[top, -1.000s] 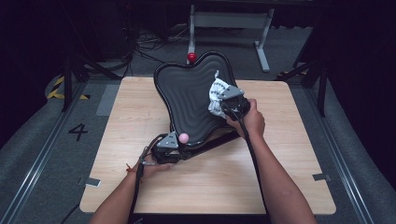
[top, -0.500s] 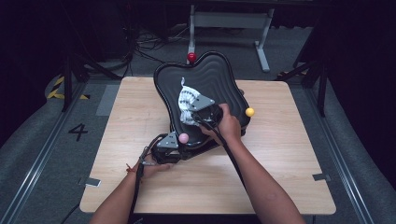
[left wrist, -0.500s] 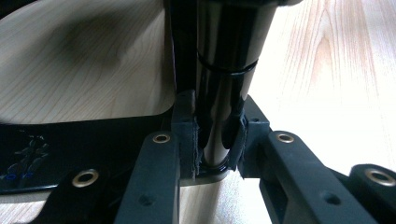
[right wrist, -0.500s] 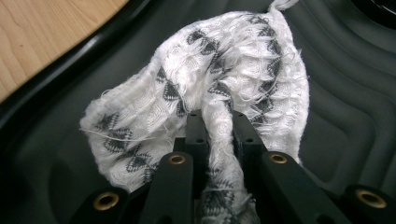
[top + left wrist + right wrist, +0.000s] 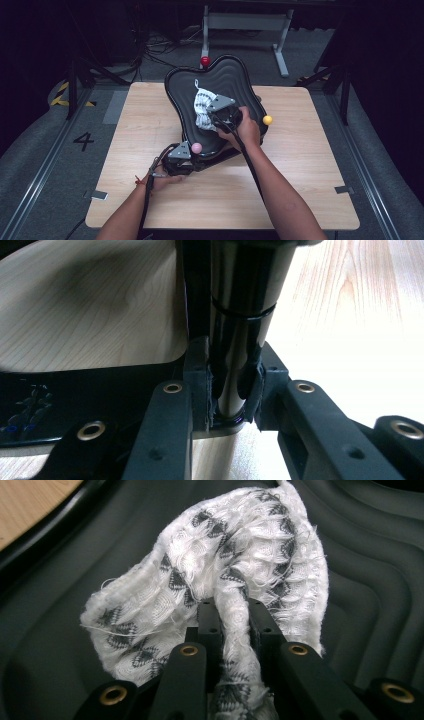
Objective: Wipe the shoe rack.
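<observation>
One wooden tabletop (image 5: 310,170), carrying all items. One black wavy tray (image 5: 235,75) on a stand, tilted, centre toward 12 o'clock. One white patterned cloth (image 5: 202,105), lying on the tray's ribbed face, evidently for wiping it. Right claw (image 5: 216,119), pinching a fold of cloth, at 5 o'clock of it. Left claw (image 5: 187,161), at 7 o'clock of the tray, clamped on the stand's dark post (image 5: 235,340), apparently steadying it.

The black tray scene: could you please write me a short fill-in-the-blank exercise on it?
1. The right tool is shut on a white patterned ____.
2. The cloth lies on the black ____.
3. The left tool clamps a shiny black ____ of the tray.
4. The ball nearest the left tool is ____.

Missing words: cloth; tray; post; pink
</observation>
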